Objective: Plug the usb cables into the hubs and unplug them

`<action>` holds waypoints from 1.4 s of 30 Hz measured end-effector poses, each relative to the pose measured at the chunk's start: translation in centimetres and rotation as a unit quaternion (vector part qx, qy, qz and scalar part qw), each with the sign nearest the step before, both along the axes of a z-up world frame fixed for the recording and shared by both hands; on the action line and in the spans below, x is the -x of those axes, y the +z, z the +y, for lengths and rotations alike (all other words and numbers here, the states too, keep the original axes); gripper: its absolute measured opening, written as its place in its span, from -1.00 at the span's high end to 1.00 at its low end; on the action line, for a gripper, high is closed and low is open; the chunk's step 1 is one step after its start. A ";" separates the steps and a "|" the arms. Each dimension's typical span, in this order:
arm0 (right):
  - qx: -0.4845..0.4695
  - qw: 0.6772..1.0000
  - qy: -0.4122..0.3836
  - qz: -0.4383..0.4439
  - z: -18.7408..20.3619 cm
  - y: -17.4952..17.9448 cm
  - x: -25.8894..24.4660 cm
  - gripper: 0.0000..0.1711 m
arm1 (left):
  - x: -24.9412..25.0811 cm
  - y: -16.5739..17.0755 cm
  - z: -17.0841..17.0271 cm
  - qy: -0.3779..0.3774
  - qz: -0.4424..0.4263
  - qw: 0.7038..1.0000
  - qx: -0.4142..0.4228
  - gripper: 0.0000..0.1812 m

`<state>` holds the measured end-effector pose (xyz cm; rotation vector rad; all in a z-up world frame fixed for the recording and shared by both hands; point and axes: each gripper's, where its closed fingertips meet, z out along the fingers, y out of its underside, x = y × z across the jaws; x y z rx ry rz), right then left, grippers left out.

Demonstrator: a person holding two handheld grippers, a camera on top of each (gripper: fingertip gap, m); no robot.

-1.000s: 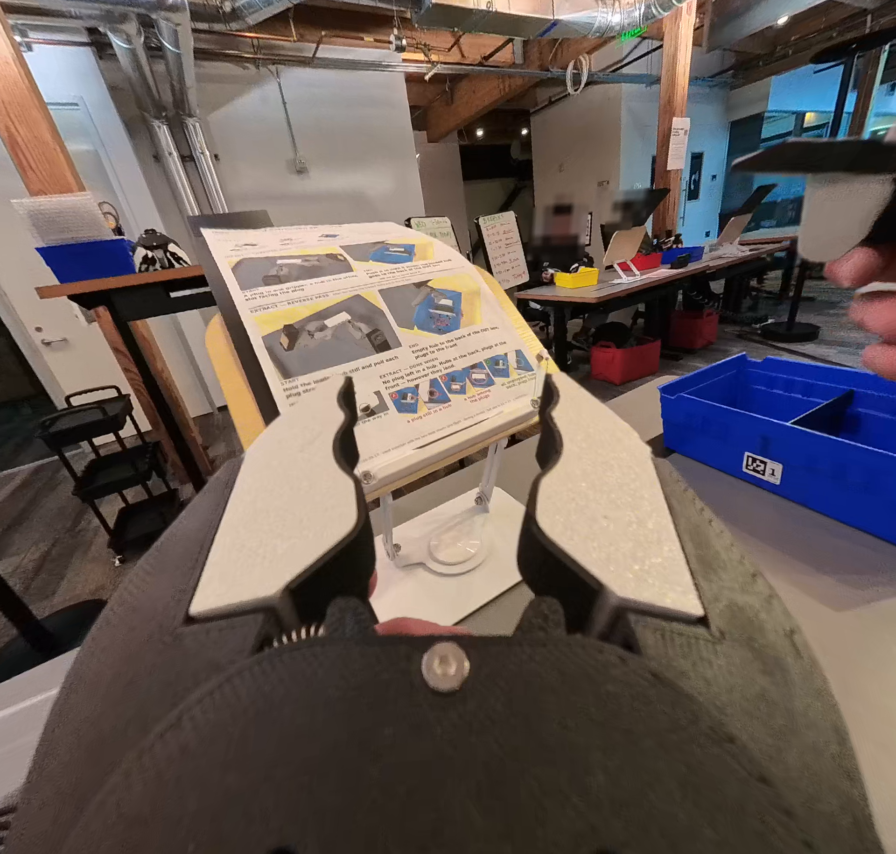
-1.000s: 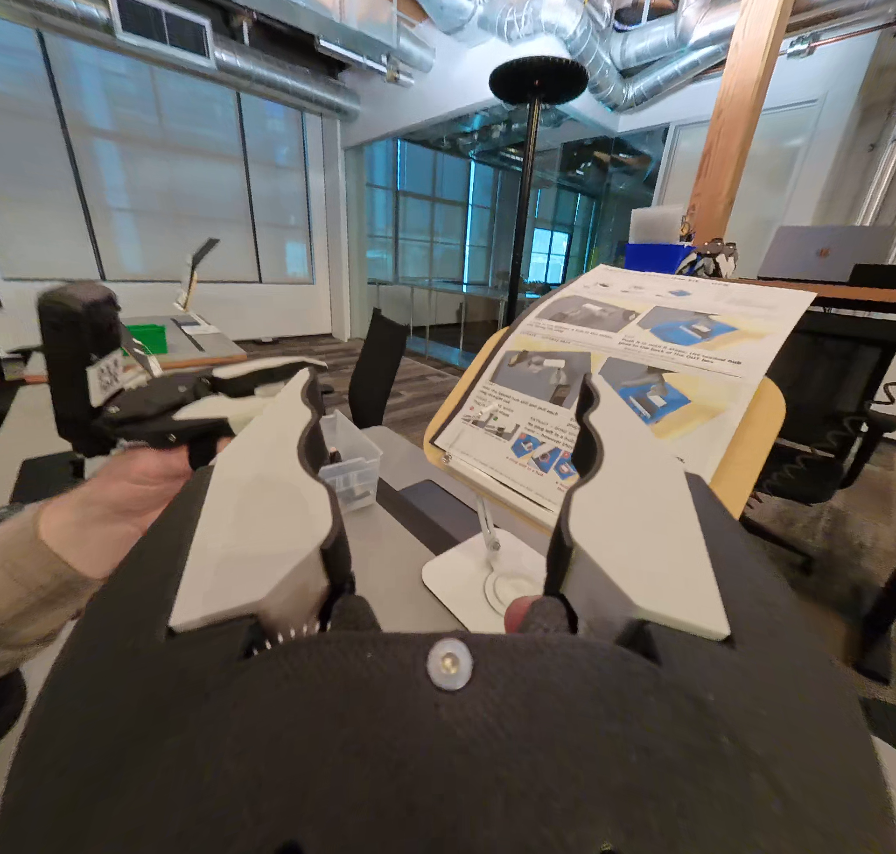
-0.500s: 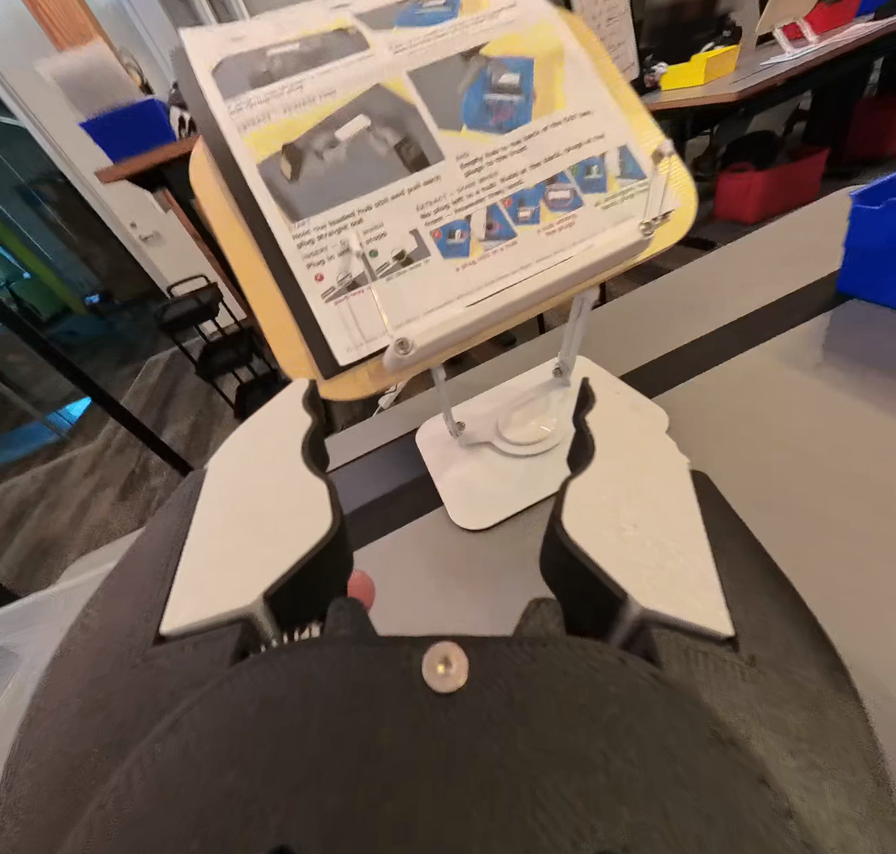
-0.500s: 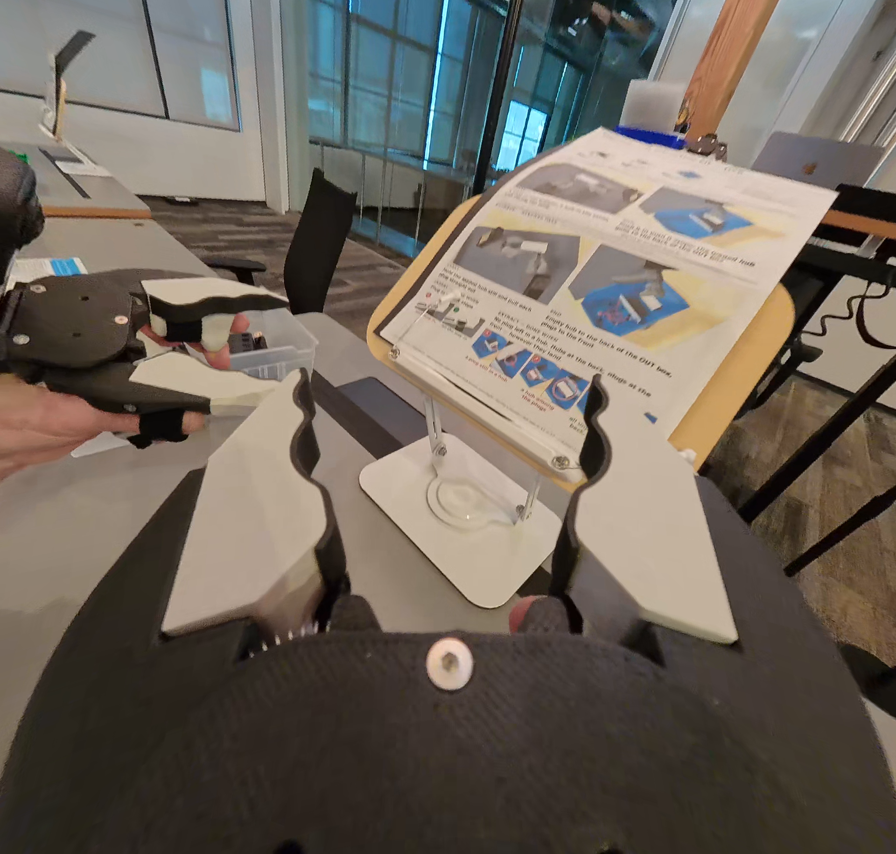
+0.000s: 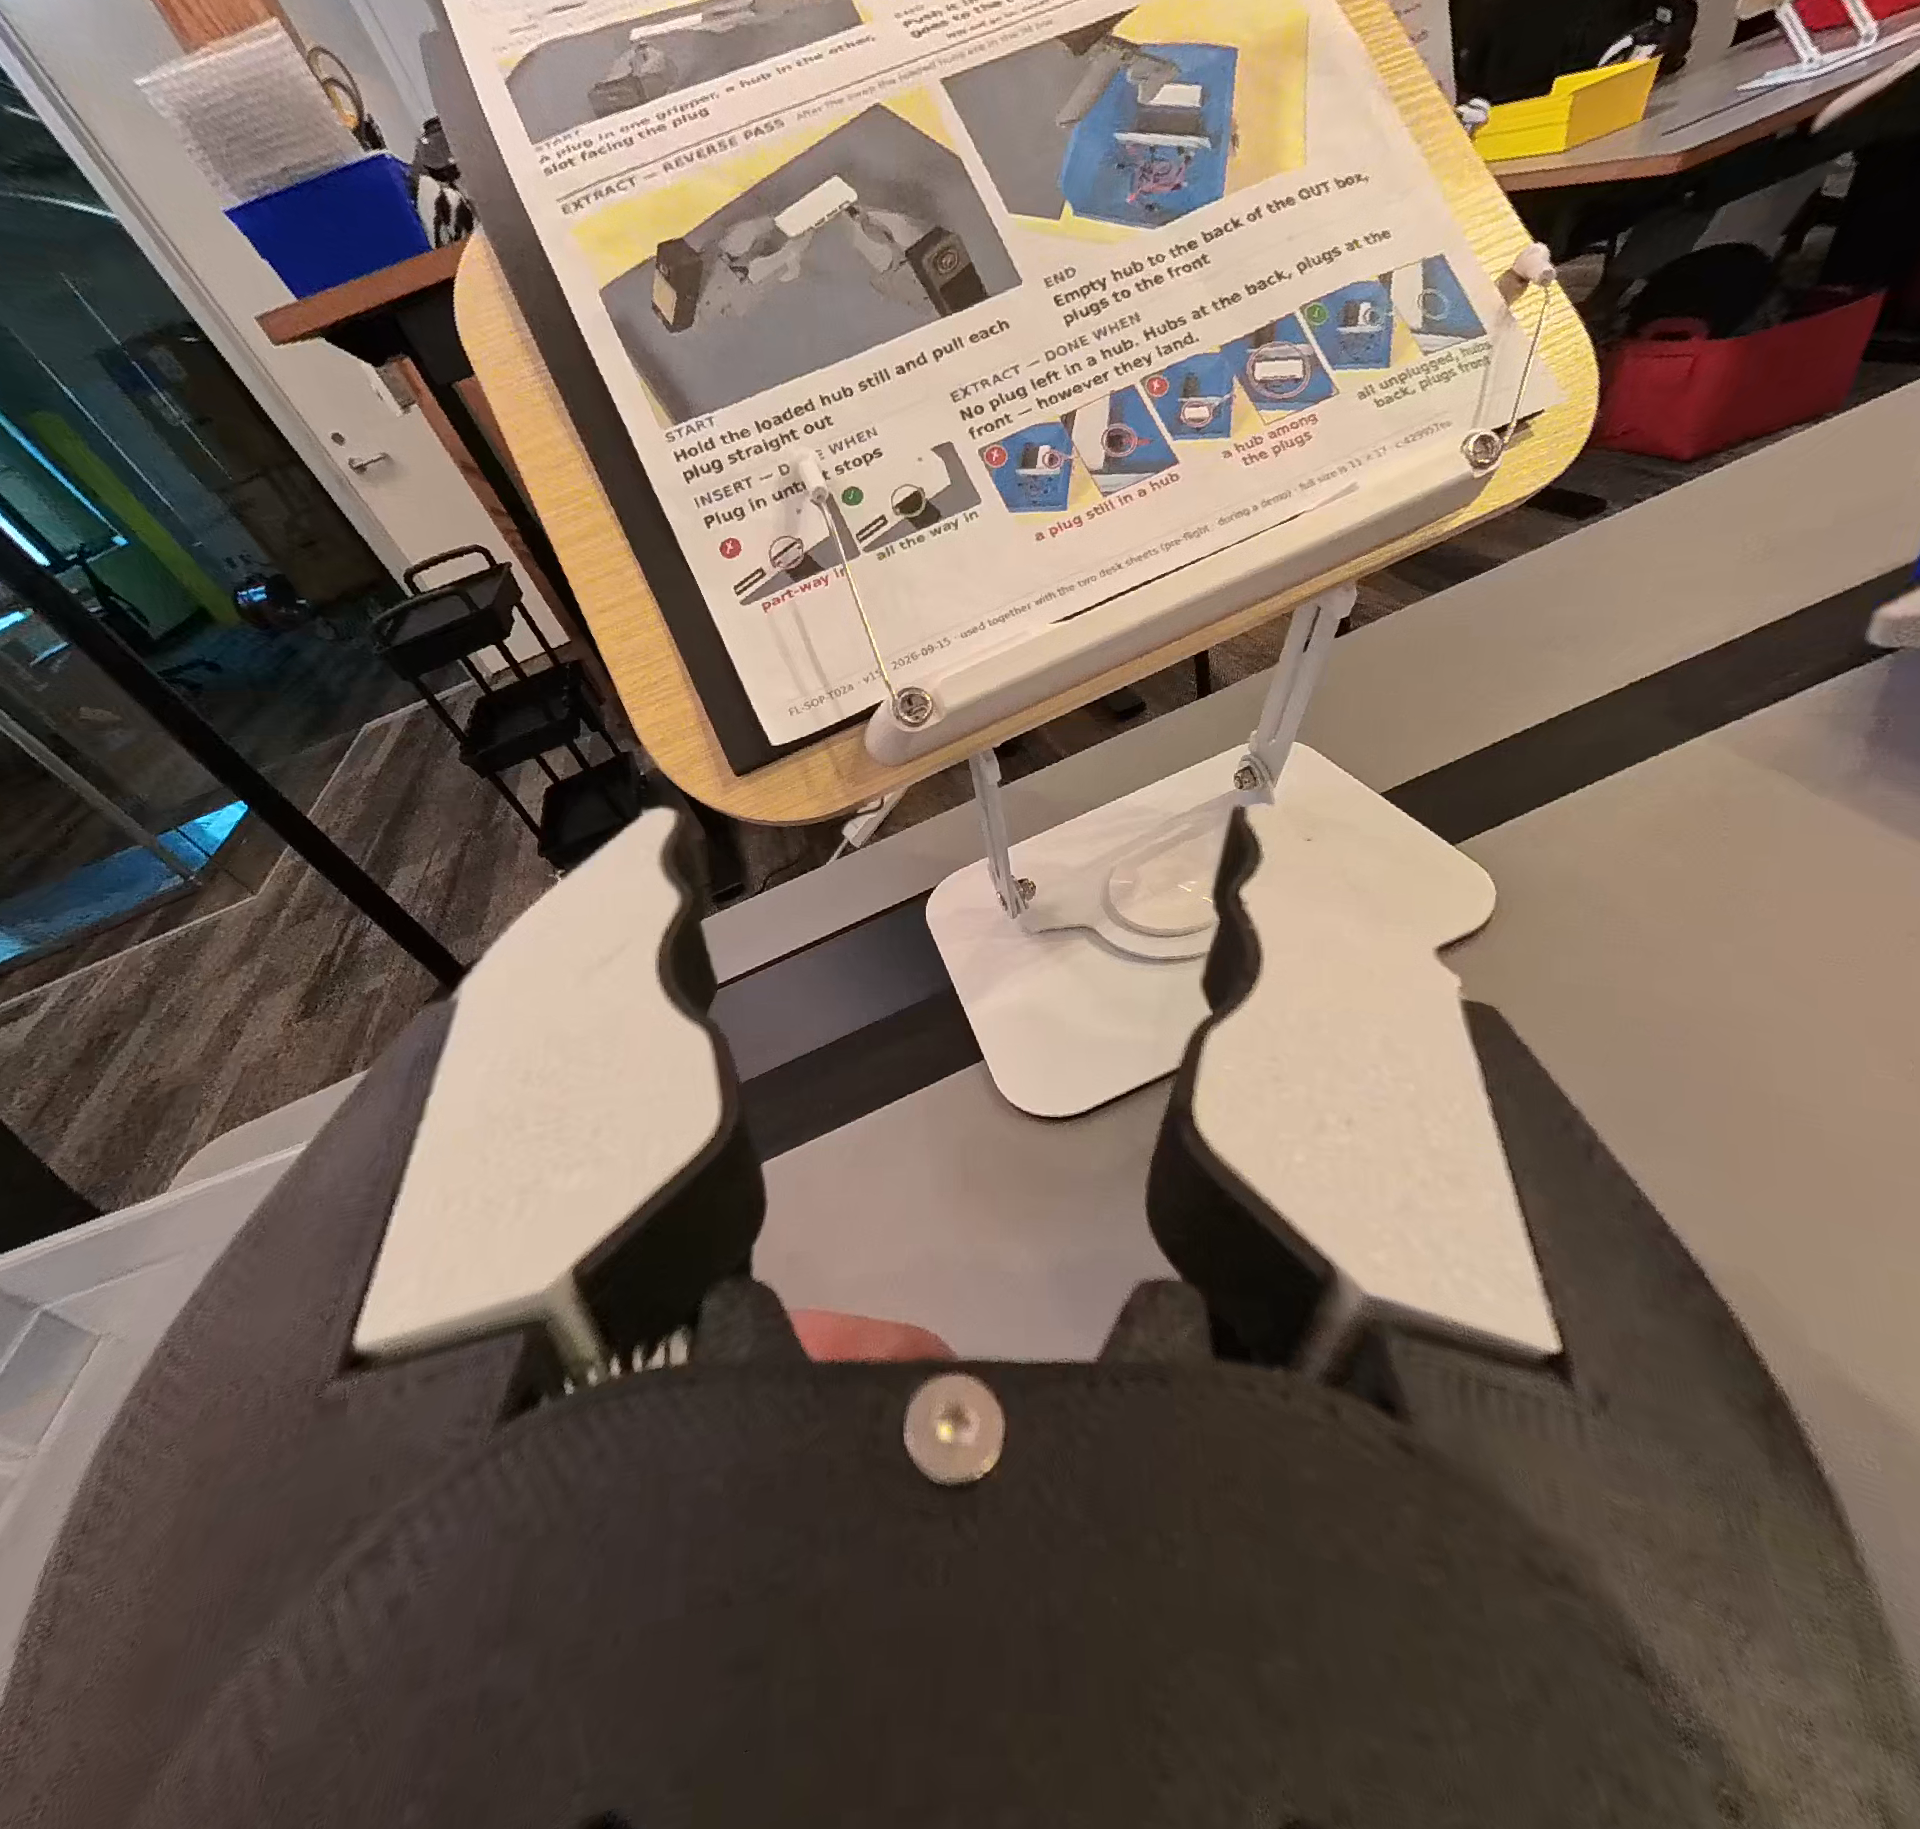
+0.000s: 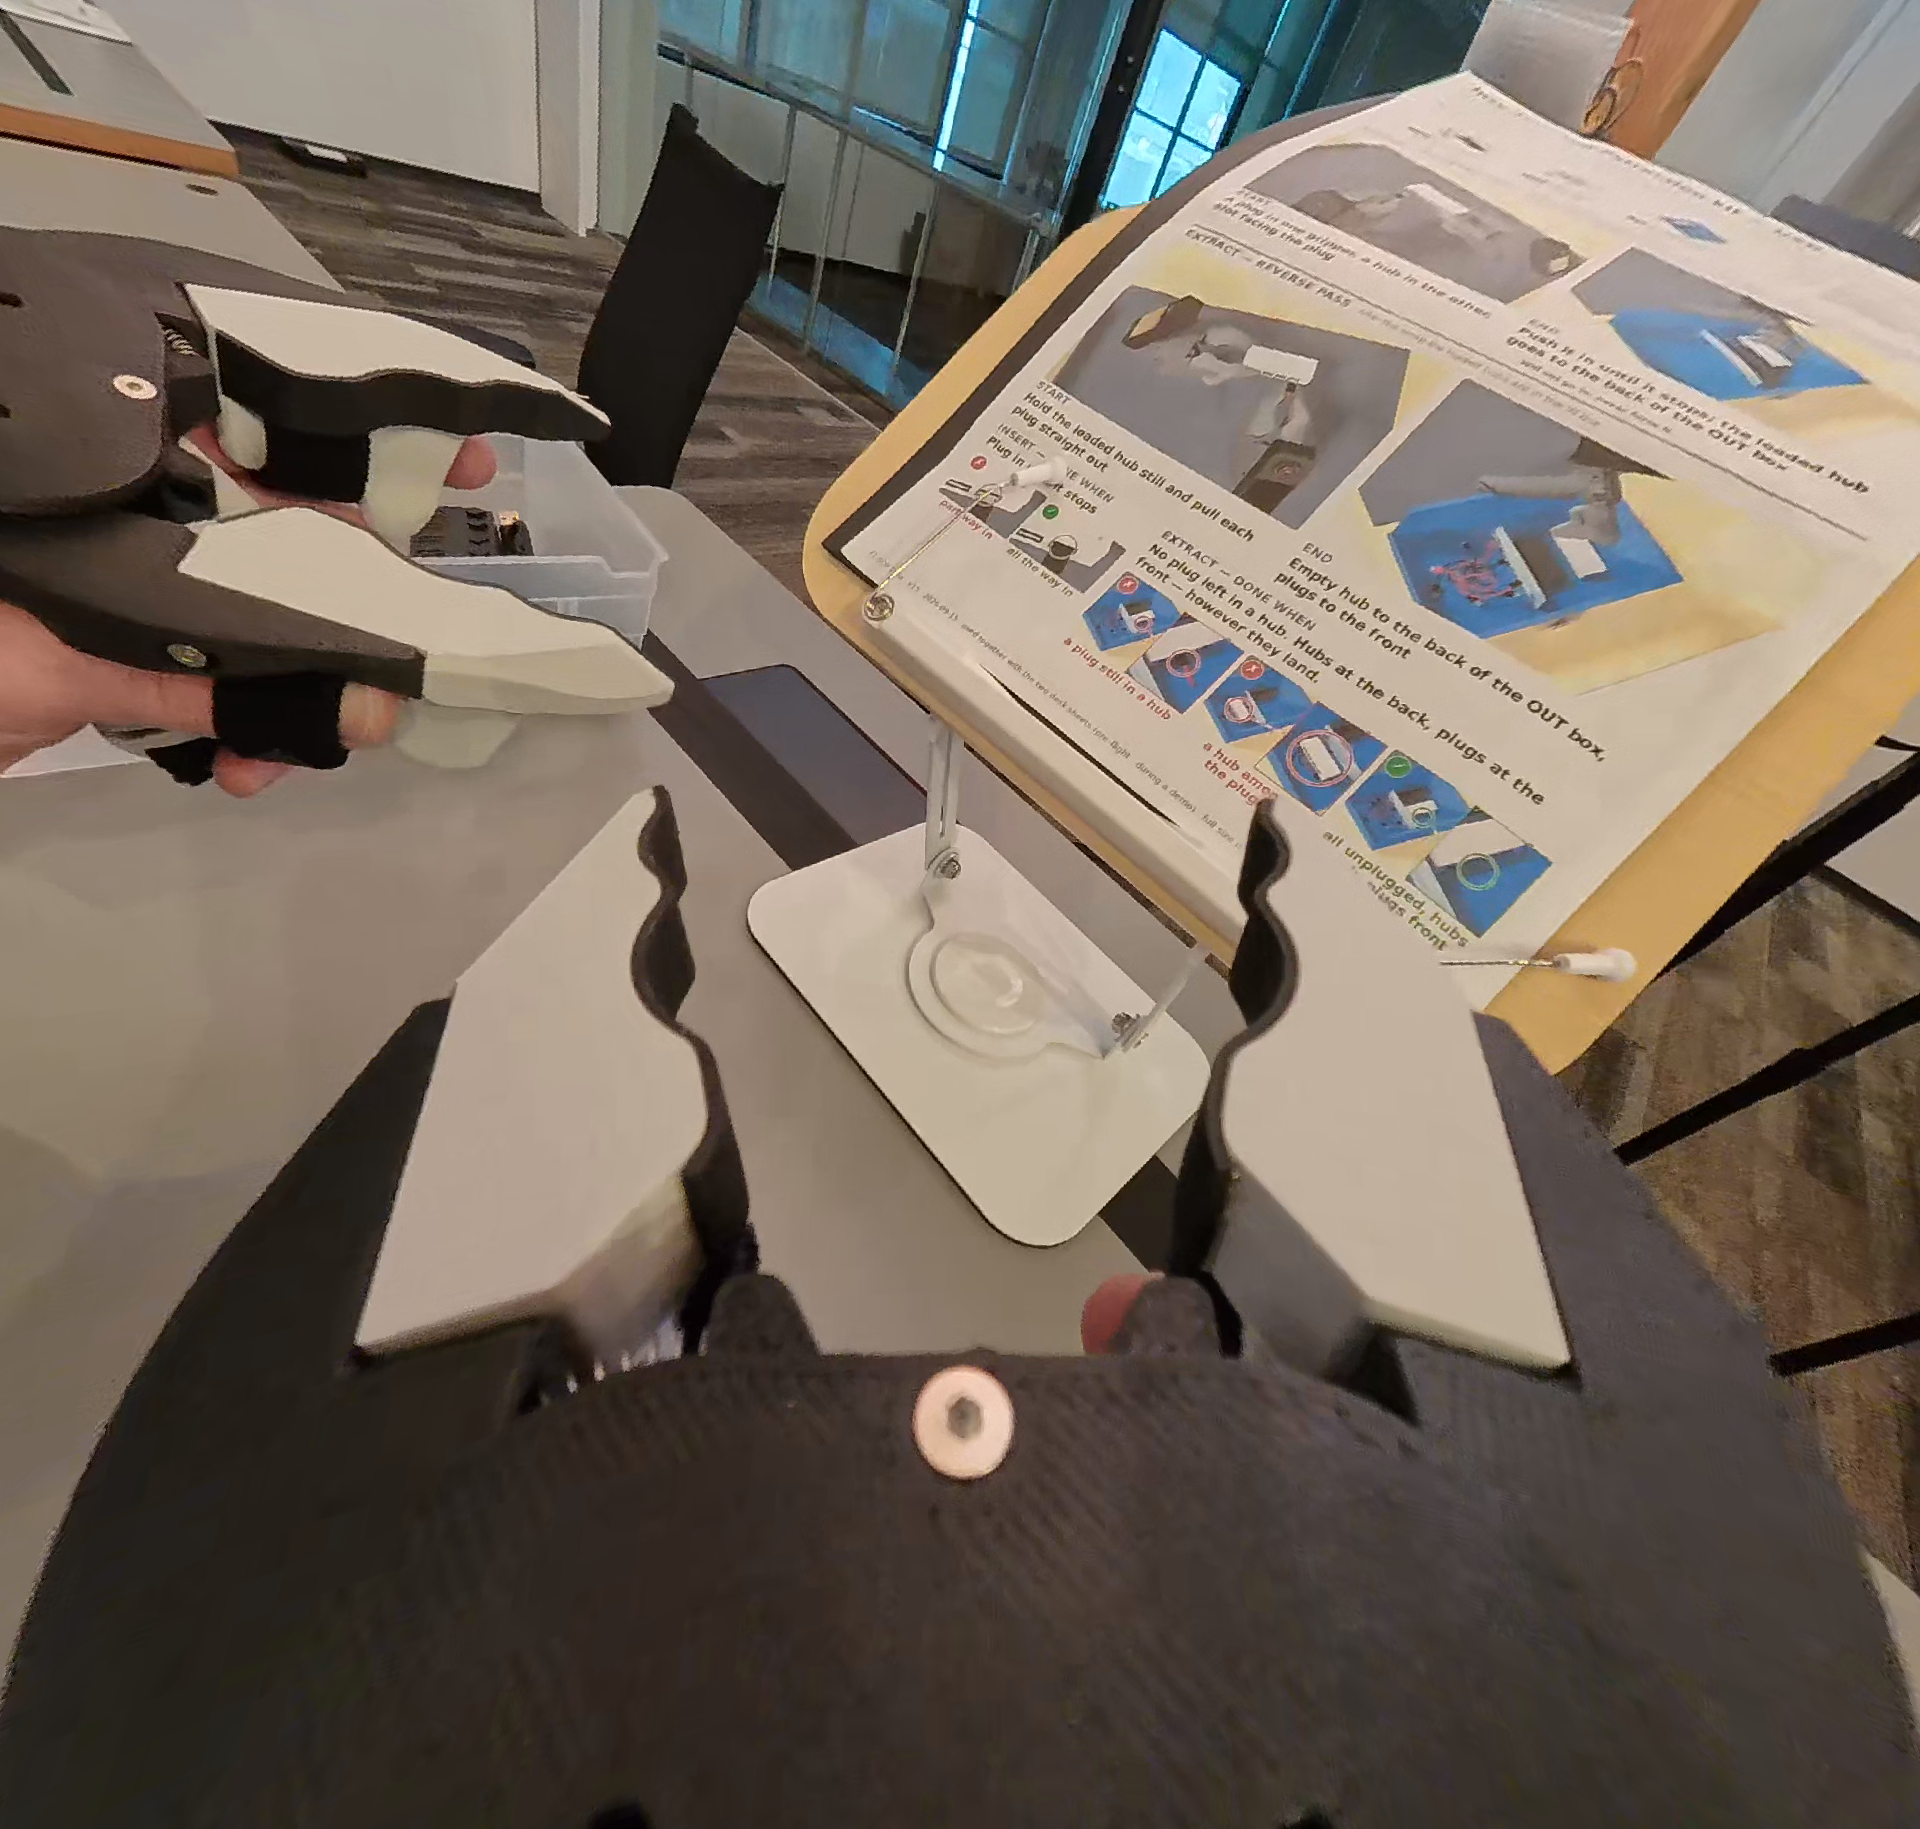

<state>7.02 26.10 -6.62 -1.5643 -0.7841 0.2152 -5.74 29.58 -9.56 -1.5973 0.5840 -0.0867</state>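
Far left: left gripper (image 5: 951, 834), jaws wide, empty. Just beyond it, clear bin (image 6: 623, 584) with dark bits inside, probably the hubs (image 6: 473, 538). Can't tell for sure, and no cables spotted. Likely light, stiff little boxes; best pinched across the flat sides. Middle: sheet stand (image 6: 977, 1083) hogging the table (image 6: 208, 1000). Right gripper (image 6: 956, 808) wide open too, table edge close on the right.

An open-plan office with dark wood-grain plank flooring (image 5: 239, 958), a glass-partitioned wall of tall windows (image 6: 935, 86), a black high-backed office chair (image 6: 675, 293), a black three-tier rolling cart (image 5: 499, 678), and a timber support post (image 6: 1704, 3).
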 end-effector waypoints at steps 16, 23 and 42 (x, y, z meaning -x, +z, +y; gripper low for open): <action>0.022 0.999 -0.001 0.034 0.5 0.1 -2.5 -0.17 | 7.8 10.7 -3.1 -0.009 0.116 0.988 -0.105 1.00; 0.030 0.999 -0.001 0.034 0.9 -0.4 -3.1 -0.16 | 15.1 7.5 0.8 -0.047 0.316 0.947 -0.017 0.61; 0.093 0.996 0.010 0.010 2.7 -6.3 -2.2 -0.17 | 25.3 -11.1 6.0 -0.230 0.561 0.758 0.240 0.44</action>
